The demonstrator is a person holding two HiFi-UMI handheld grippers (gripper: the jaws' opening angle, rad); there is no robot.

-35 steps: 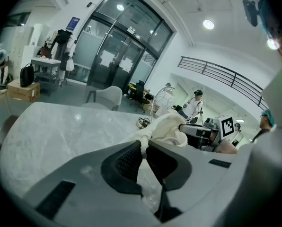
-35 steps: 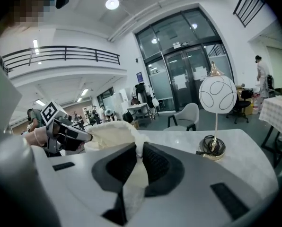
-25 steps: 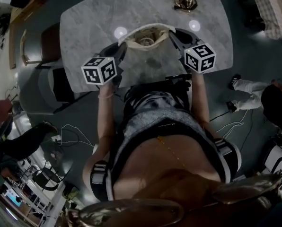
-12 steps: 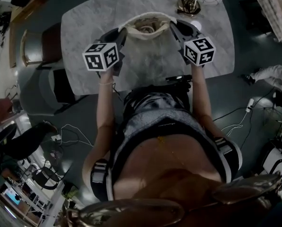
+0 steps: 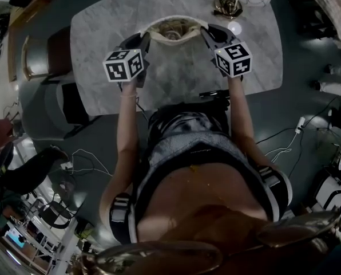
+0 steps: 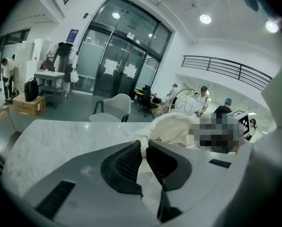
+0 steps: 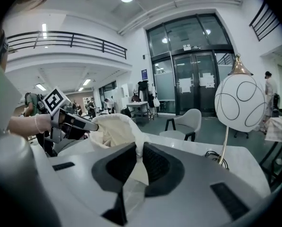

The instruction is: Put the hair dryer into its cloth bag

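Observation:
A cream cloth bag (image 5: 175, 26) hangs with its mouth stretched open between my two grippers over the marble table (image 5: 102, 33). My left gripper (image 5: 146, 36) pinches the left rim, and its own view shows the jaws shut on white cloth (image 6: 143, 144). Across from it, my right gripper (image 5: 204, 32) clamps the right rim (image 7: 137, 151). Something pale sits inside the bag's mouth; I cannot tell whether it is the hair dryer. The bag (image 7: 113, 126) bulges between the jaws, and the left gripper (image 7: 77, 125) holds its far side.
A tangle of cable (image 5: 226, 4) and a white globe lamp (image 7: 239, 102) stand at the table's far right. A small dark object (image 5: 216, 94) lies at the near edge. A chair (image 5: 53, 50) stands at the table's left. Cables run over the floor.
Both grippers have carried the open bag away from the person, toward the table's far side. Both grips on the rim have stayed the same.

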